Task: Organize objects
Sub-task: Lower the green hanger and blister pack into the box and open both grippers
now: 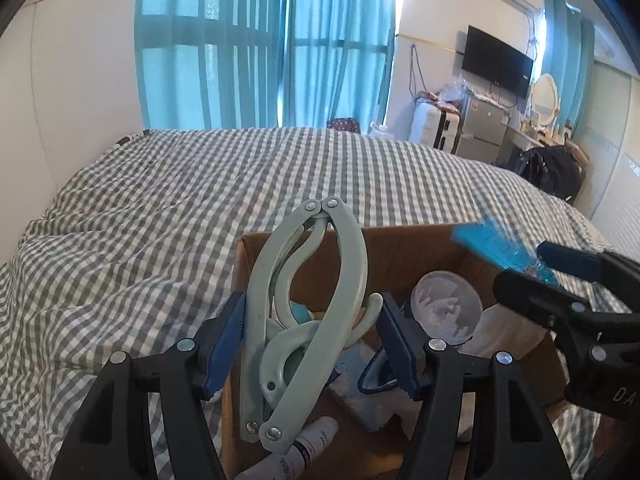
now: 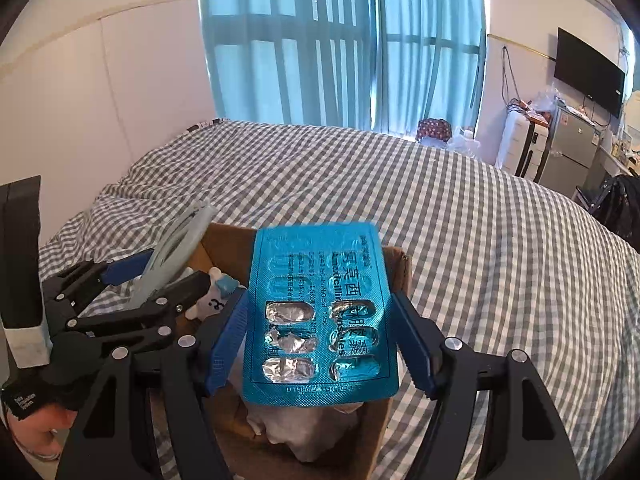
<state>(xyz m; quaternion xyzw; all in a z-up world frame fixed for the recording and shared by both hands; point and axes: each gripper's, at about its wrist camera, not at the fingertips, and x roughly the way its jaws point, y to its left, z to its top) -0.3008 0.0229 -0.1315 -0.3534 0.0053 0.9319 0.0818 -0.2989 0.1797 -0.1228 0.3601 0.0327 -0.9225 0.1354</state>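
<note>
My left gripper stands over an open cardboard box on the bed. A folded pale green hanger stands upright between its fingers; the right finger stands clear of it, the left touches it. My right gripper stands open around a blue pill blister pack held flat over the same box; small gaps show at both fingers. The right gripper with the pack shows at right in the left wrist view. The left gripper with the hanger shows at left in the right wrist view.
The box holds a round clear lid, a white tube, a small white plush toy and crumpled white material. The grey checked bedspread surrounds the box. A suitcase, fridge and wall TV stand beyond.
</note>
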